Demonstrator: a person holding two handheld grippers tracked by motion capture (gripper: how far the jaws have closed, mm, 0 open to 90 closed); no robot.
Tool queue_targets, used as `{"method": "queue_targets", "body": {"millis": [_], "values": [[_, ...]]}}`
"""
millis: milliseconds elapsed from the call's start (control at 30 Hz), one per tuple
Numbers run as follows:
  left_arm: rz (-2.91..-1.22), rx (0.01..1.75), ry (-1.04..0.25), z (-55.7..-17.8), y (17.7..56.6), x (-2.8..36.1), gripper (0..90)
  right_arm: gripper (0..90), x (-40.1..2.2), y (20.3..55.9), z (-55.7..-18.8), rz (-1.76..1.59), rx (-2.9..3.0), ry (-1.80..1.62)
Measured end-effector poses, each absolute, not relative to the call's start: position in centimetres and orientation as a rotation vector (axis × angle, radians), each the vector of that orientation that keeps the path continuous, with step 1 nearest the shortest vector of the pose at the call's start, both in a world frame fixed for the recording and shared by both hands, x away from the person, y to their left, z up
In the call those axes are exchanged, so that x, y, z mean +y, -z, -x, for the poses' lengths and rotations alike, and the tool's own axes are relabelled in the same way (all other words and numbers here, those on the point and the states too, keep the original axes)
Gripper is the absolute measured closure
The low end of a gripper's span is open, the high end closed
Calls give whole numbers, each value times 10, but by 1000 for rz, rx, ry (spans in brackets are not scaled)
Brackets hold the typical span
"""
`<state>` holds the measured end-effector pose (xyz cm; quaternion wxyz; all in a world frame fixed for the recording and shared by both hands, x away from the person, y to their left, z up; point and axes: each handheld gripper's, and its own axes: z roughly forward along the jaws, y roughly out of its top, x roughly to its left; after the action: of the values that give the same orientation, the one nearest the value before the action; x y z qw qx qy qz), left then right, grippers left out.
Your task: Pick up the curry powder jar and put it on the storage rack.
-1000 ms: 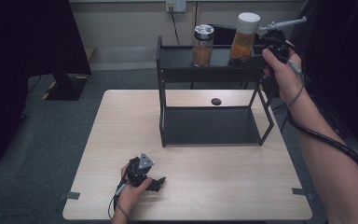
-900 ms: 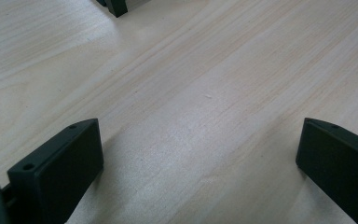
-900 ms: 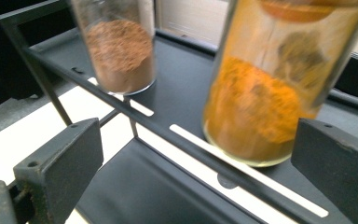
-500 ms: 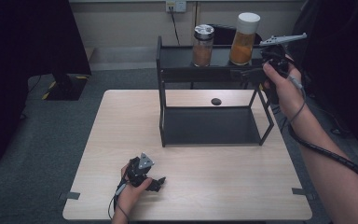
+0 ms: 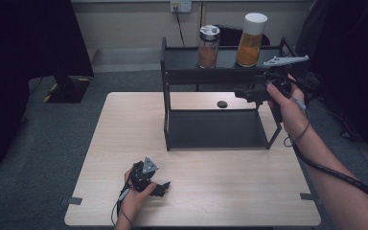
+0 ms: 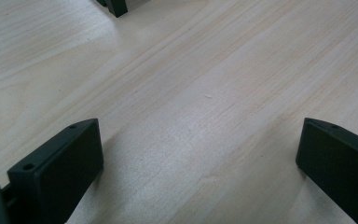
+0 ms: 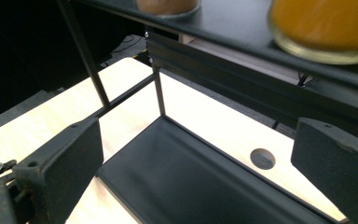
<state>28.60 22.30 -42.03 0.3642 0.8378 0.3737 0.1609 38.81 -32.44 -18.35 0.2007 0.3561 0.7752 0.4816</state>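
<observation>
A black two-tier rack (image 5: 211, 76) stands at the back of the light wooden table (image 5: 124, 124). On its top shelf are a brown-filled jar with a silver lid (image 5: 208, 46) and a taller orange-filled jar with a white cap (image 5: 250, 40). My right gripper (image 5: 245, 94) hovers at the rack's right front, just below the top shelf, open and holding nothing; its view shows the orange jar's base (image 7: 324, 28) and the lower shelf (image 7: 191, 182). My left gripper (image 5: 162, 188) rests low near the table's front edge, open over bare wood (image 6: 200, 107).
A small dark round hole (image 5: 222, 104) lies in the table behind the rack, also seen as a dark disc (image 7: 263, 158). A wall outlet and cable (image 5: 181, 6) are behind. Dark shapes stand on the floor at left (image 5: 28, 43) and right.
My right gripper has come away from the orange jar on the top shelf, dropping lower and forward to the rack's right front. The left gripper has not moved.
</observation>
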Motion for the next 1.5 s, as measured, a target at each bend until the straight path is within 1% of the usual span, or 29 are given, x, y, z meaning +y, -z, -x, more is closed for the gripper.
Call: {"method": "queue_targets", "body": {"millis": [567,1133,1500], "values": [[-2157,961,-414,-286,420,223,0,15,-332,237,-376,-990,2218,-1406],[-2157,960,-414,-286,420,223,0,15,-333,279,-359,-955,2280,-1429],[-2157,960,-414,-286,420,223,0,13,-346,308,-353,-963,2295,-1469]]}}
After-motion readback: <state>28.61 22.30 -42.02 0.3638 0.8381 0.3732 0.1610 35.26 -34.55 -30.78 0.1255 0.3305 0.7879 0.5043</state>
